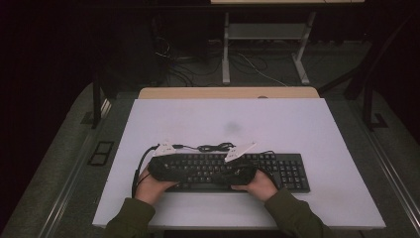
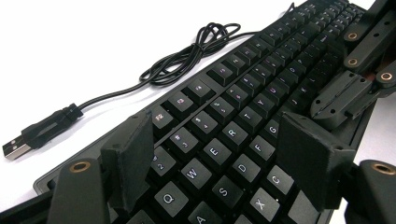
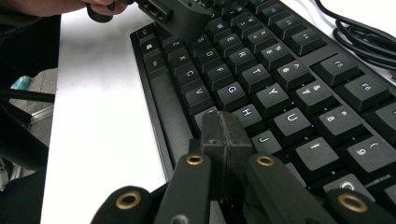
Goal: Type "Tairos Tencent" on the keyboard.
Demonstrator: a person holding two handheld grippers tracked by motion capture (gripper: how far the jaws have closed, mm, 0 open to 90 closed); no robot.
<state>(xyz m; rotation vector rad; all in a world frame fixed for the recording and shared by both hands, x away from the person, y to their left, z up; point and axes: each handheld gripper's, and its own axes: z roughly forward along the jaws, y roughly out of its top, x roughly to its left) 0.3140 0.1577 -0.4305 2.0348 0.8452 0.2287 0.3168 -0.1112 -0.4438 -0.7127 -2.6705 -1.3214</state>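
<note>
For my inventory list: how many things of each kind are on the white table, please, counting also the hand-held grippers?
Keyboard: 1
USB cable: 1
Grippers: 2, left gripper and right gripper
Total: 4
</note>
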